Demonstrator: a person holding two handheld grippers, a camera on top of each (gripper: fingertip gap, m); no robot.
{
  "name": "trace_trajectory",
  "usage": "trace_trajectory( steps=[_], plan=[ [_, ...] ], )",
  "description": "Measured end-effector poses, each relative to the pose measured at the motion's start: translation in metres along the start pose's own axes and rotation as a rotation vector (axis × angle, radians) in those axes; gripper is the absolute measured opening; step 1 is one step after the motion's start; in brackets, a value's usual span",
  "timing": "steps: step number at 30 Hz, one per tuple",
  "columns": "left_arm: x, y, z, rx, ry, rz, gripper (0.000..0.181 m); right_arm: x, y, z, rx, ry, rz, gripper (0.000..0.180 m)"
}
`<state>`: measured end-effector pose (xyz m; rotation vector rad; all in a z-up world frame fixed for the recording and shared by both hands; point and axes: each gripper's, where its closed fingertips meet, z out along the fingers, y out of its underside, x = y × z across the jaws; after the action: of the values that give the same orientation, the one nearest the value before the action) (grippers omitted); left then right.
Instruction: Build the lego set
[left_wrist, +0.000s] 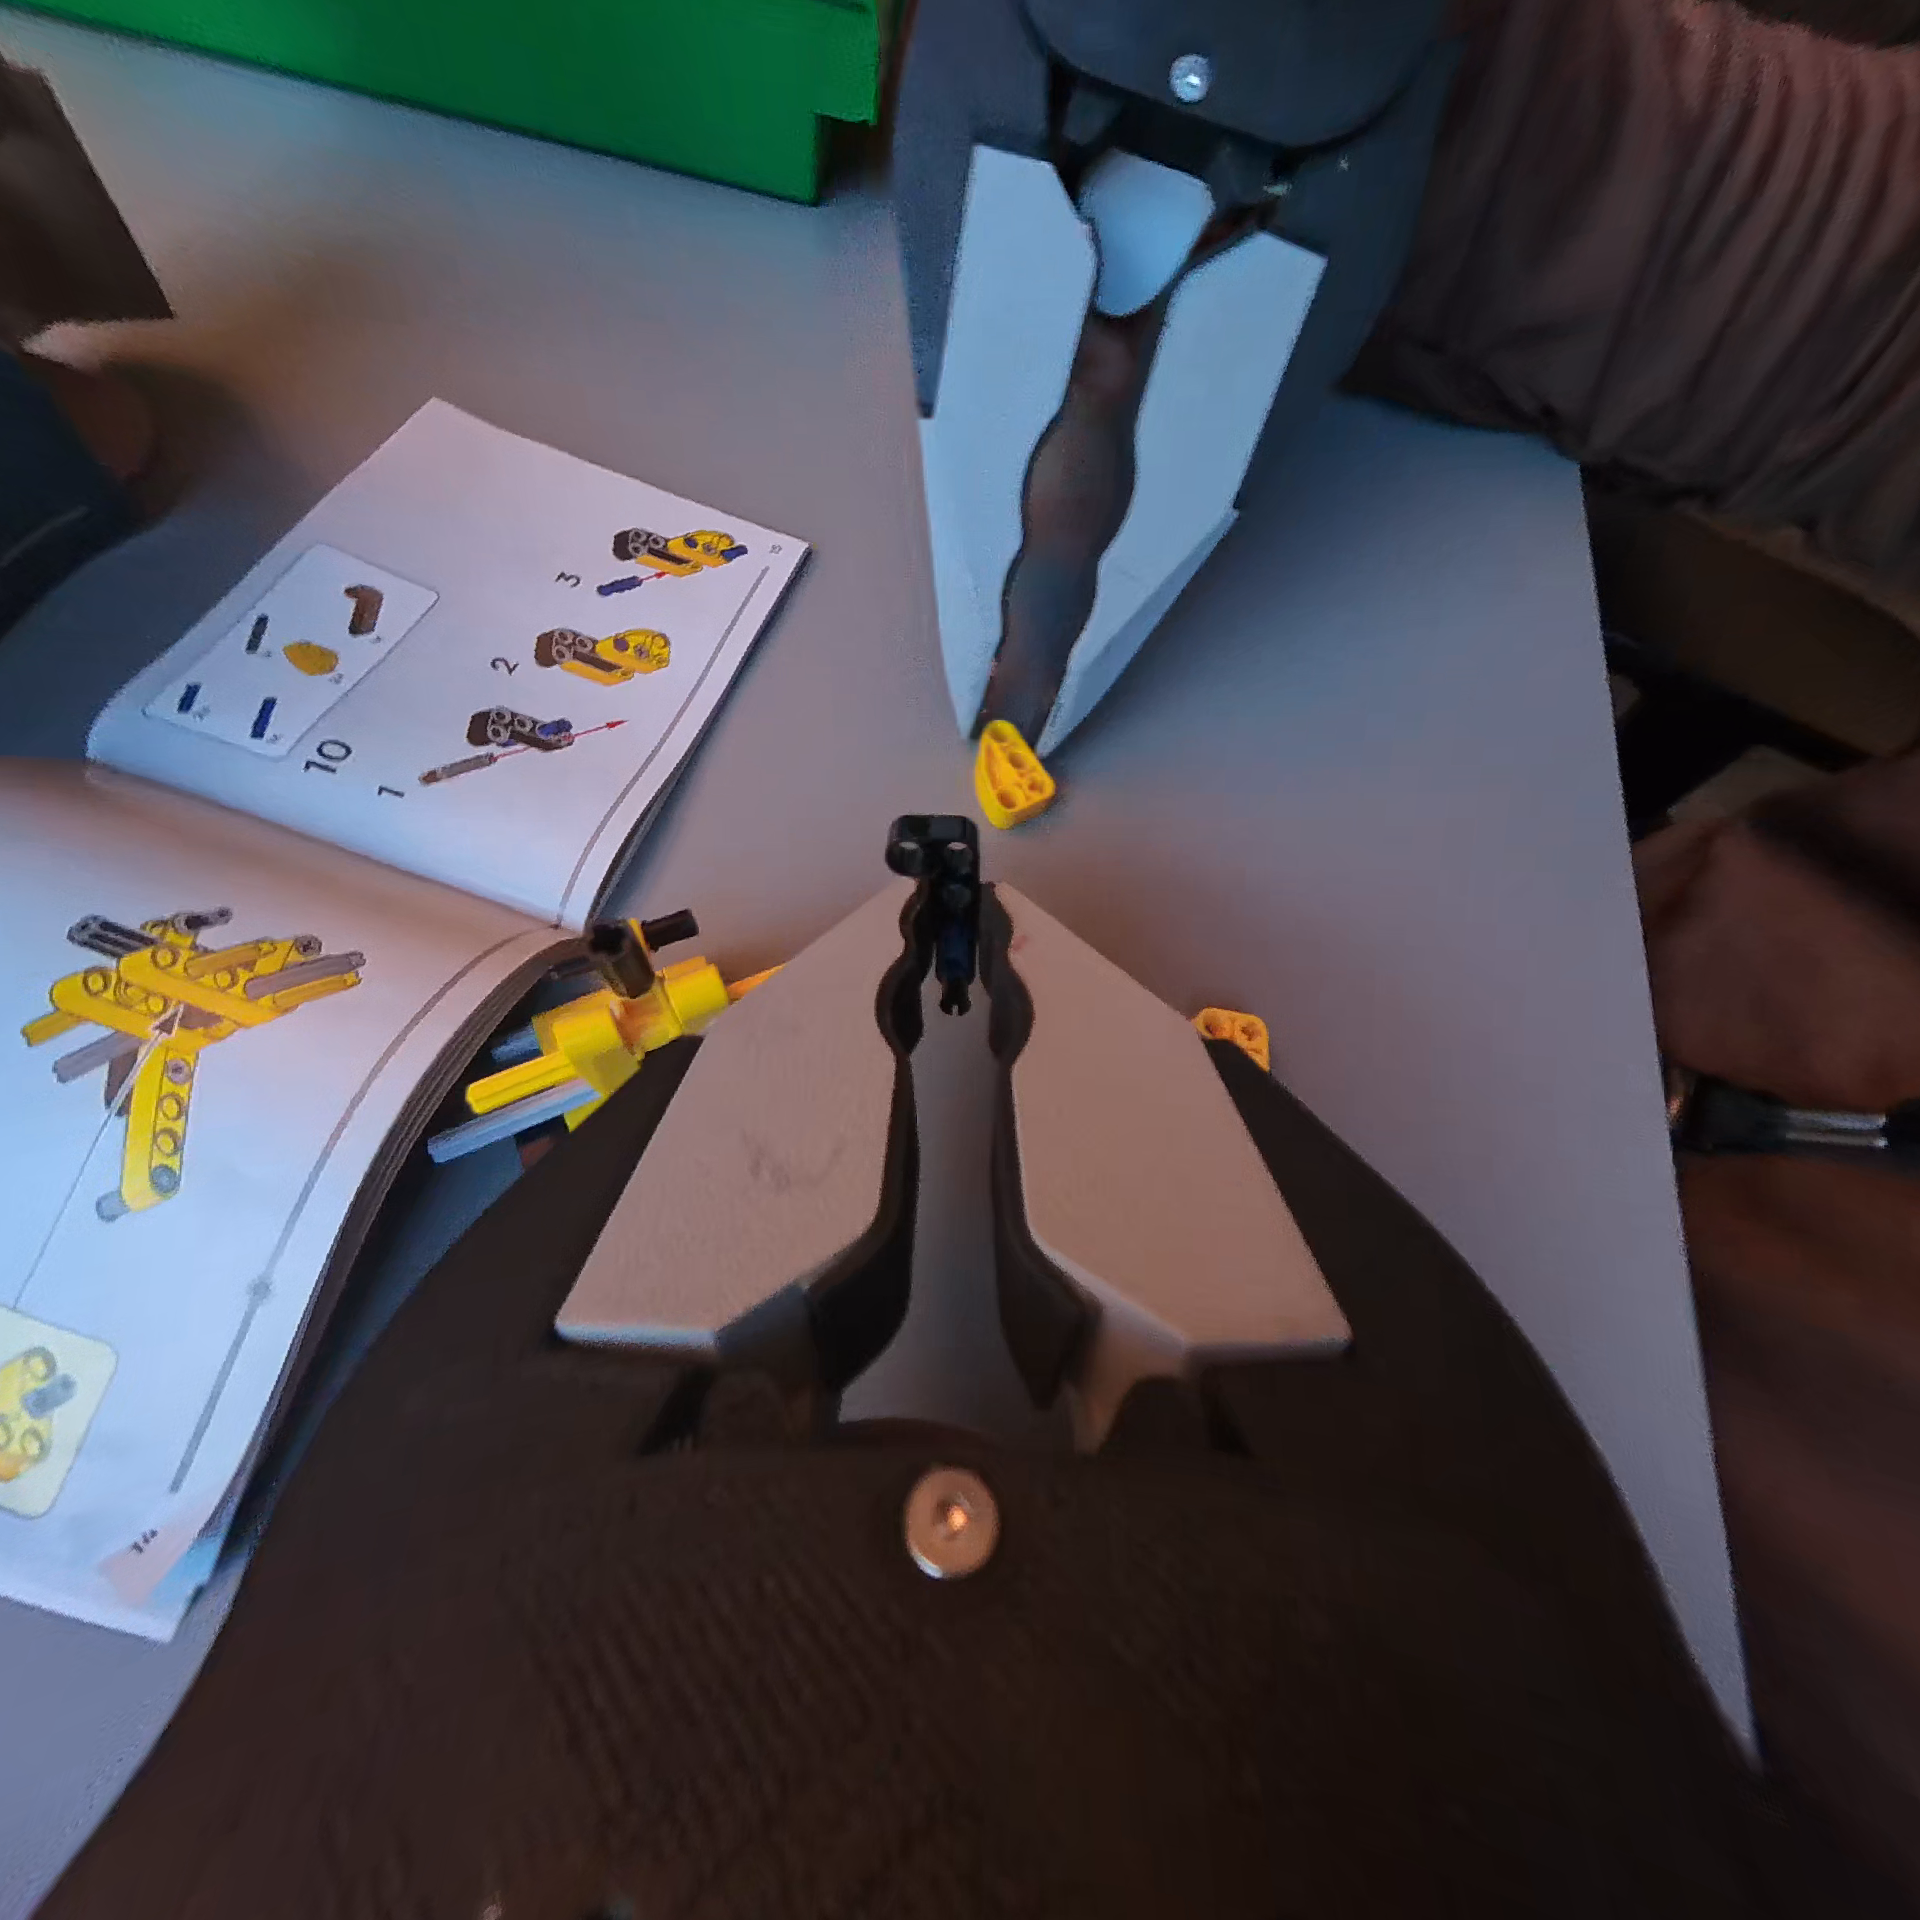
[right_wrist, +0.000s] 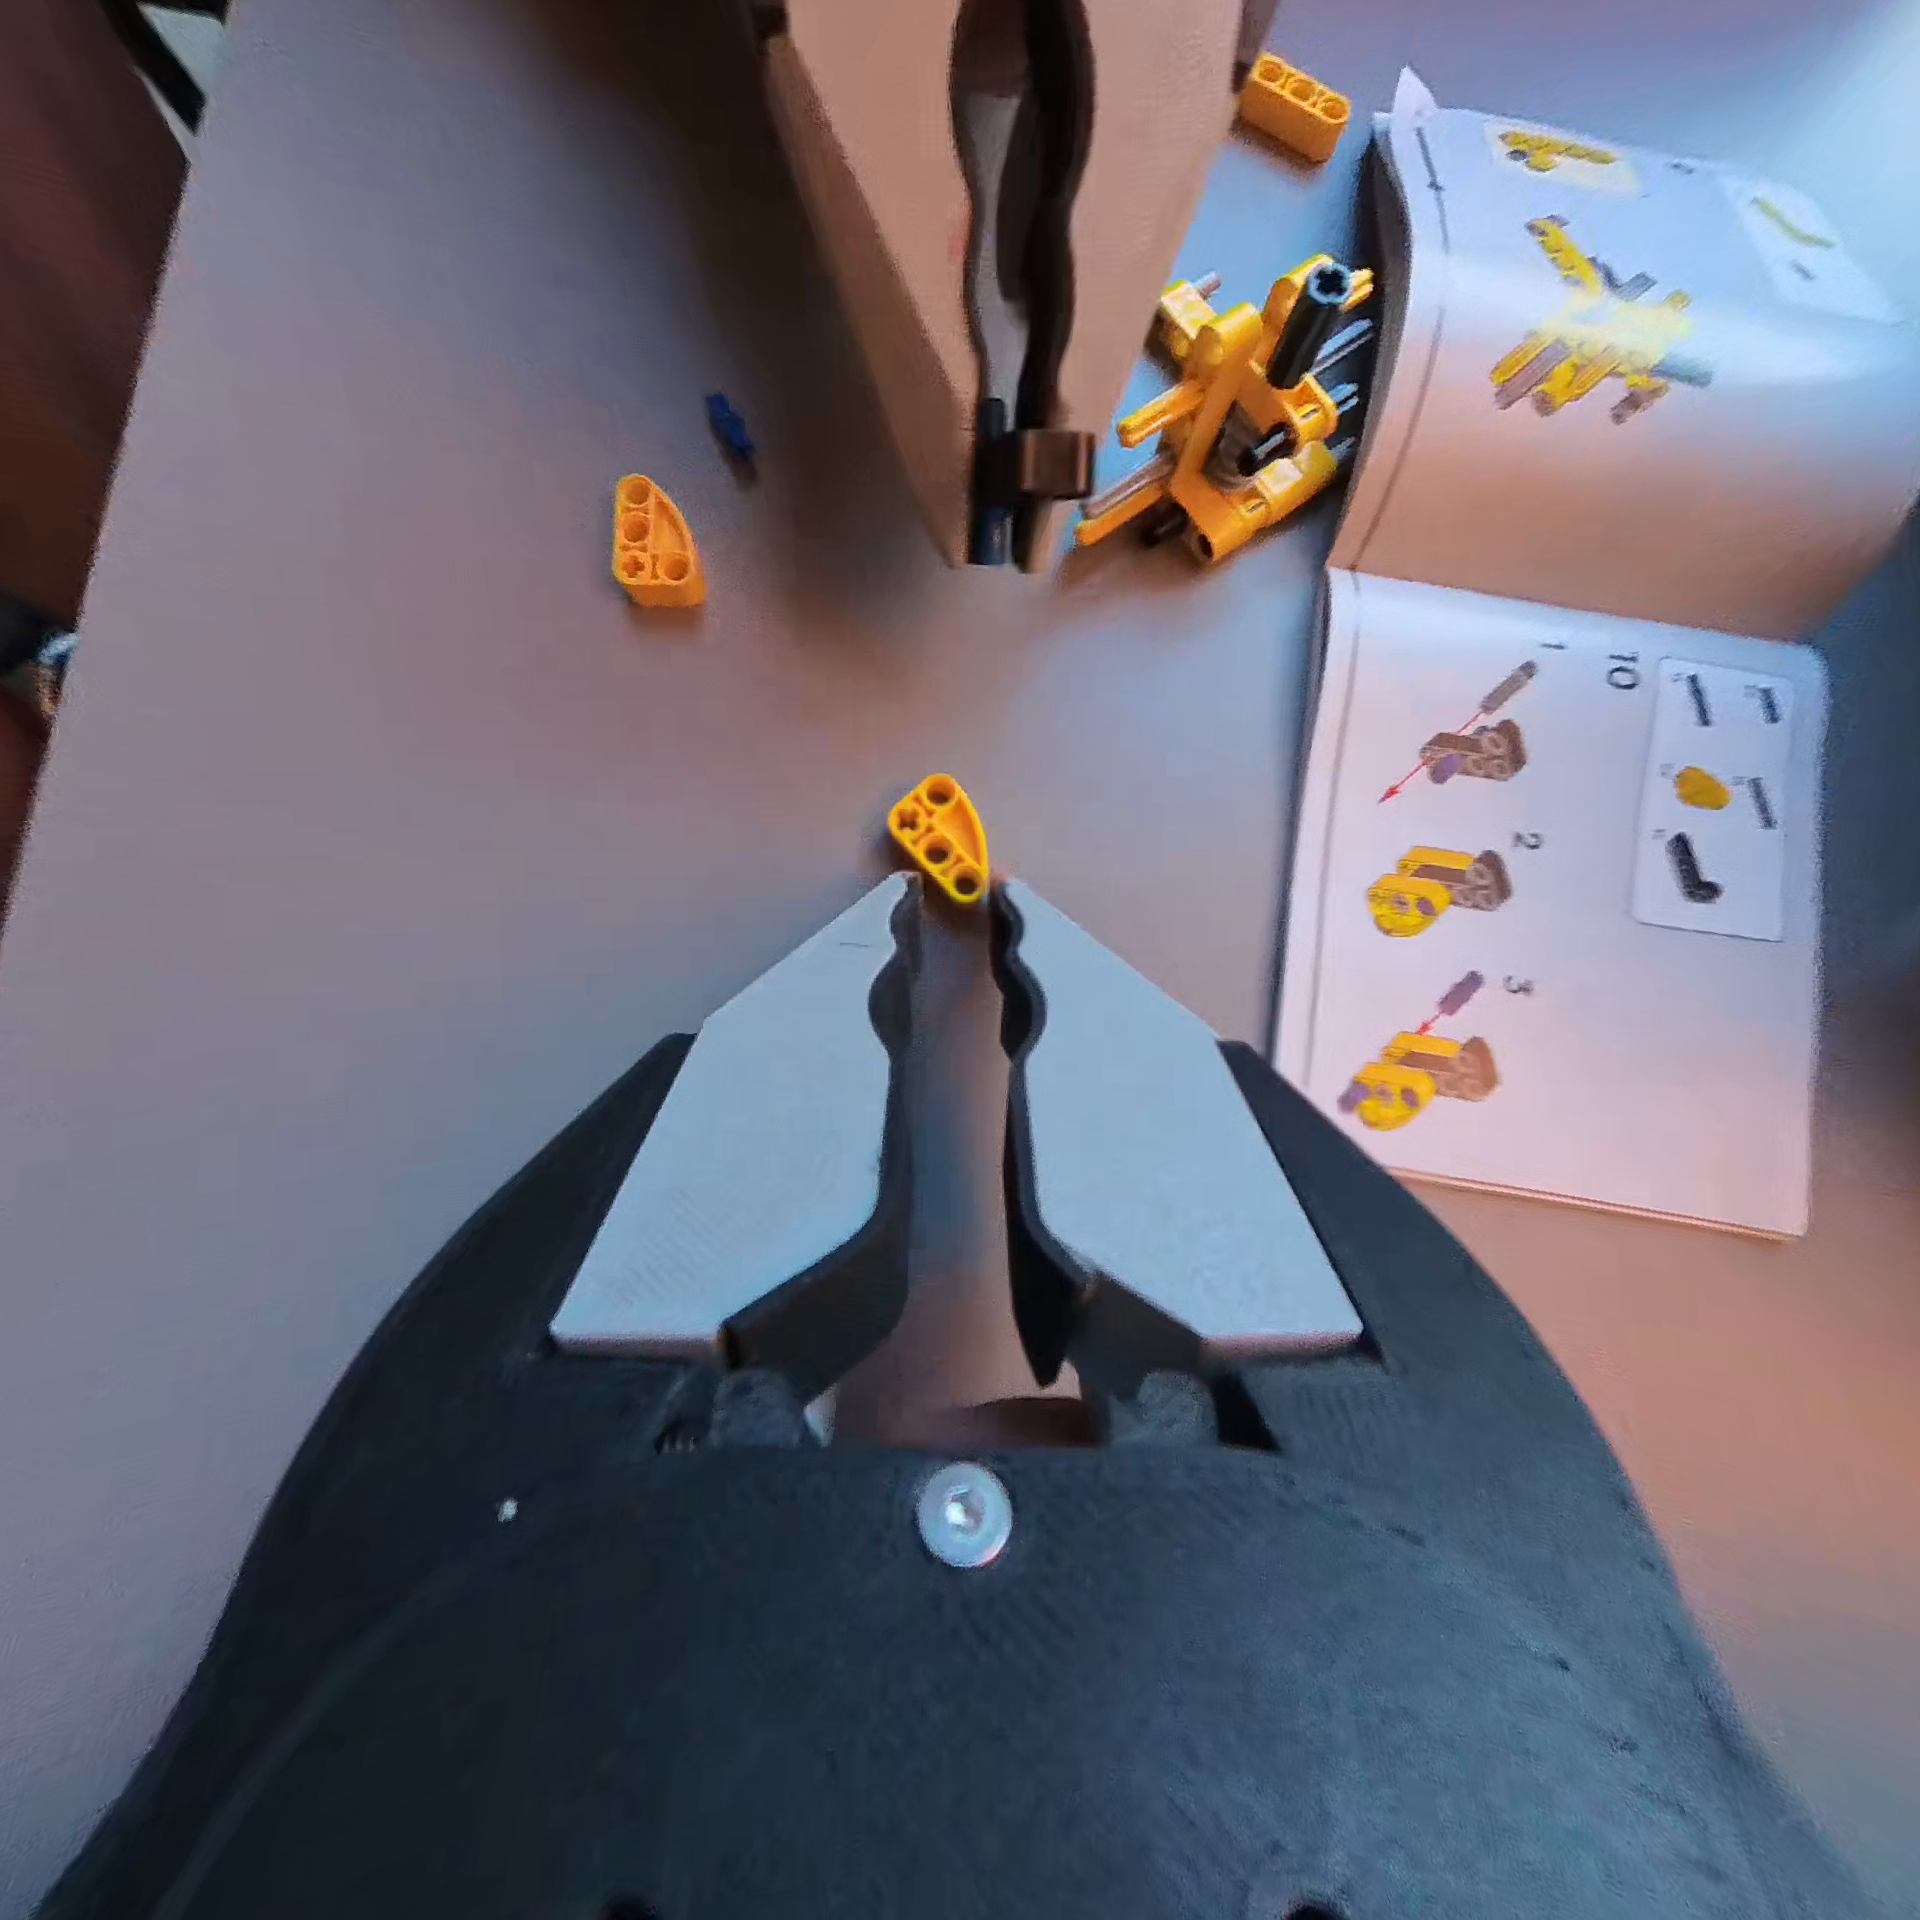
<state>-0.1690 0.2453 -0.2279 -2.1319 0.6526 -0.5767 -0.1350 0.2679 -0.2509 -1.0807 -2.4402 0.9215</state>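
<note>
My left gripper (left_wrist: 951, 896) is shut on a small black angled lego piece (left_wrist: 932, 844) with a dark pin through it, held just above the grey table (left_wrist: 1382, 831). It also shows in the right wrist view (right_wrist: 1003, 551), black piece (right_wrist: 1051, 463) at its tips. My right gripper (right_wrist: 953, 886) pinches the narrow end of a yellow wedge-shaped piece (right_wrist: 938, 831) at its very tips. In the left wrist view the right gripper (left_wrist: 1013, 727) and wedge (left_wrist: 1013, 777) are just beyond the black piece. The part-built yellow model (left_wrist: 613, 1023) (right_wrist: 1236, 416) lies beside the booklet.
The open instruction booklet (left_wrist: 436, 644) (right_wrist: 1558, 894) lies left of my left gripper. A second yellow wedge (right_wrist: 657, 542), a blue pin (right_wrist: 729, 423) and a yellow beam (right_wrist: 1294, 104) (left_wrist: 1236, 1029) lie loose. A green box (left_wrist: 520, 83) stands at the back. A person's sleeve (left_wrist: 1683, 260) is by the table edge.
</note>
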Motion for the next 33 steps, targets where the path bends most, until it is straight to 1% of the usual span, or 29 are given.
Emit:
trace_trajectory(
  steps=[2,3,5,6,8,10,13,15,16,18,19,21,22,27,30,33],
  plan=[
    [-0.002,0.0,0.0,-0.002,0.018,-0.044,0.005,-0.003,0.001,0.0,0.01,0.005,0.022,0.01],
    [-0.003,0.0,0.0,-0.003,0.027,-0.064,0.005,-0.007,0.001,0.0,0.016,-0.007,0.03,0.005],
    [-0.003,0.001,0.0,-0.006,0.06,-0.121,0.004,-0.009,0.0,-0.001,0.025,0.005,0.04,0.006],
    [0.0,0.001,0.0,-0.007,0.098,-0.155,0.004,-0.008,-0.001,-0.003,0.029,0.016,0.044,0.009],
    [0.005,-0.001,0.001,-0.002,0.178,-0.234,0.004,-0.012,-0.003,-0.009,0.048,0.004,0.064,0.0],
    [0.013,-0.005,0.0,0.004,0.267,-0.313,0.004,-0.007,-0.011,-0.017,0.092,0.037,0.091,0.0],
    [0.029,-0.01,0.0,-0.008,0.427,-0.407,0.005,0.006,-0.033,-0.028,0.195,0.083,0.186,0.013],
    [0.031,-0.007,0.006,-0.048,0.442,-0.403,0.004,0.005,-0.049,-0.032,0.275,0.039,0.236,0.021],
    [0.033,-0.008,0.008,-0.058,0.451,-0.402,0.004,0.001,-0.056,-0.031,0.306,-0.002,0.253,0.022],
    [0.038,-0.015,0.008,-0.054,0.49,-0.404,0.004,-0.002,-0.057,-0.026,0.297,-0.043,0.288,0.022],
    [0.039,-0.018,0.008,-0.056,0.492,-0.398,0.004,-0.002,-0.055,-0.022,0.281,-0.045,0.299,0.024],
    [0.037,-0.018,0.011,-0.084,0.446,-0.359,0.004,-0.002,-0.051,-0.016,0.262,-0.054,0.324,0.022],
    [0.037,-0.017,0.012,-0.101,0.429,-0.339,0.004,-0.006,-0.051,-0.016,0.27,-0.088,0.337,0.014],
    [0.041,-0.014,0.015,-0.181,0.396,-0.248,0.004,-0.012,-0.049,-0.017,0.311,-0.189,0.405,0.012],
    [0.037,-0.011,0.019,-0.23,0.35,-0.206,0.004,-0.01,-0.044,-0.016,0.304,-0.172,0.386,0.012],
    [0.032,-0.015,0.022,-0.227,0.325,-0.194,0.004,-0.005,-0.042,-0.019,0.319,-0.142,0.373,0.011]
  ],
)
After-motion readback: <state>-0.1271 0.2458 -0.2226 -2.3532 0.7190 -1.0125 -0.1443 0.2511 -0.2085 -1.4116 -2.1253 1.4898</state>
